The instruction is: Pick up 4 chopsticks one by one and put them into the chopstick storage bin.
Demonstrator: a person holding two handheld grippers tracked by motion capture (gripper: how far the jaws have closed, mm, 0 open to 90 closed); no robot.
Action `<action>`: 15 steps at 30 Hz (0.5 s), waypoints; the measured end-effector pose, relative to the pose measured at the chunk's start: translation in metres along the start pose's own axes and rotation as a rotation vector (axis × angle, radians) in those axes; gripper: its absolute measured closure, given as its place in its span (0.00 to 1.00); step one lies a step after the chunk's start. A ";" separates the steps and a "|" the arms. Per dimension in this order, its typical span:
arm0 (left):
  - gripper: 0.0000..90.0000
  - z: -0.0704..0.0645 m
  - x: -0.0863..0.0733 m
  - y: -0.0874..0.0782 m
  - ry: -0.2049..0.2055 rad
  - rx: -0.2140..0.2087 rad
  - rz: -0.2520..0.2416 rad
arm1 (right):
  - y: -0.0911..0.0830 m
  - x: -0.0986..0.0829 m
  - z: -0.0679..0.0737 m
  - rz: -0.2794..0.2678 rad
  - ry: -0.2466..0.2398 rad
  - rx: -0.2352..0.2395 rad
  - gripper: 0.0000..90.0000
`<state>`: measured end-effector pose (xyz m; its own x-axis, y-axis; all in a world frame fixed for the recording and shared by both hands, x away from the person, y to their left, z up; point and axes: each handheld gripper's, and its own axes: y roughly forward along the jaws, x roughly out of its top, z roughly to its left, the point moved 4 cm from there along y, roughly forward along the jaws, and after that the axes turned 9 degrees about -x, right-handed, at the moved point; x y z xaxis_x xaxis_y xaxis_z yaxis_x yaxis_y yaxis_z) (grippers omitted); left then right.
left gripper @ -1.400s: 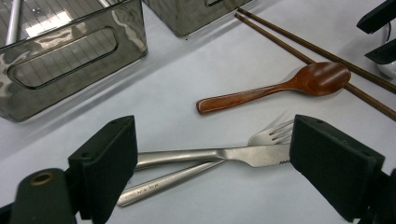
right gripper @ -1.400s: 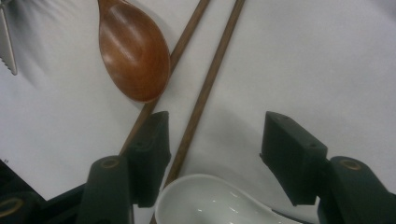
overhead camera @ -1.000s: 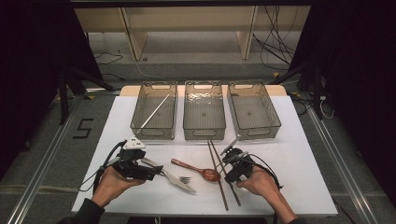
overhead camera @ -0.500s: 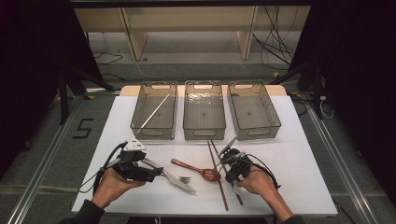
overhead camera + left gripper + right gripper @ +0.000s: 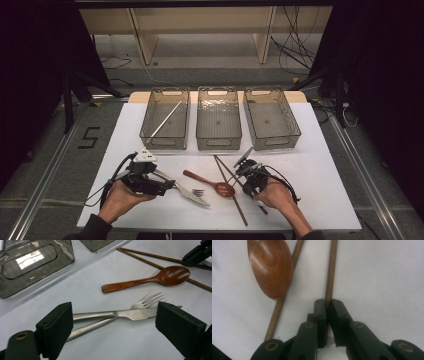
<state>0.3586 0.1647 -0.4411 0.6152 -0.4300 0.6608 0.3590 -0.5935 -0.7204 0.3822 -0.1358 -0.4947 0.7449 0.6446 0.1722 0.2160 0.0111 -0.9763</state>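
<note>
A steel knife (image 5: 130, 314) and a fork (image 5: 147, 302) lie crossed on the white table (image 5: 325, 200). My left gripper (image 5: 115, 322) is open wide, one jaw on each side of them, low over the table. Beyond them lies a wooden spoon (image 5: 150, 278). Two brown chopsticks (image 5: 231, 192) lie crossed under the spoon's bowl (image 5: 270, 267). My right gripper (image 5: 327, 305) is shut on one chopstick (image 5: 330, 272), which still rests on the table; the other chopstick (image 5: 282, 302) runs off to the left. From above, the left gripper (image 5: 165, 186) and the right gripper (image 5: 243, 183) flank the cutlery.
Three clear grey bins stand in a row at the back: the left bin (image 5: 150, 132) holds a single metal stick (image 5: 166, 119), while the middle bin (image 5: 218, 137) and the right bin (image 5: 290, 135) have nothing in them. The table's front edge is close under both hands.
The left gripper has crept slightly right toward the knife and fork. The right hand has barely shifted beside the chopsticks.
</note>
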 end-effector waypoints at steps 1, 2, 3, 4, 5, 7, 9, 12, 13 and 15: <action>0.16 0.000 0.000 0.000 0.000 0.000 0.000 | 0.000 0.000 0.000 0.003 0.008 0.004 0.94; 0.16 0.000 0.000 0.001 0.001 0.000 0.000 | 0.000 0.000 0.000 0.002 0.010 0.005 0.94; 0.16 0.000 0.000 0.001 0.004 -0.003 0.004 | 0.000 0.000 0.000 0.000 0.008 0.005 0.94; 0.16 0.000 -0.001 0.001 0.003 -0.004 0.005 | 0.000 0.000 0.000 -0.002 0.010 0.007 0.94; 0.16 0.000 -0.001 0.001 0.003 -0.003 0.006 | 0.000 0.000 0.000 -0.001 0.015 0.008 0.94; 0.16 0.000 -0.001 0.001 0.001 -0.003 0.004 | 0.000 -0.001 0.000 -0.004 0.020 0.009 0.94; 0.16 0.001 -0.001 0.001 0.000 -0.002 0.003 | -0.001 0.000 0.000 -0.014 0.030 0.011 0.94; 0.16 0.001 -0.001 0.001 -0.002 -0.002 0.002 | -0.003 0.000 -0.001 -0.028 0.032 0.030 0.94; 0.16 0.002 -0.001 0.001 -0.002 -0.004 0.004 | -0.004 0.001 -0.001 -0.037 0.036 0.033 0.95; 0.16 0.002 -0.001 0.001 -0.002 -0.003 0.005 | -0.006 0.001 -0.002 -0.048 0.051 0.044 0.95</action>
<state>0.3597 0.1660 -0.4427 0.6184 -0.4318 0.6566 0.3534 -0.5935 -0.7231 0.3828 -0.1364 -0.4883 0.7657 0.6029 0.2241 0.2253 0.0750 -0.9714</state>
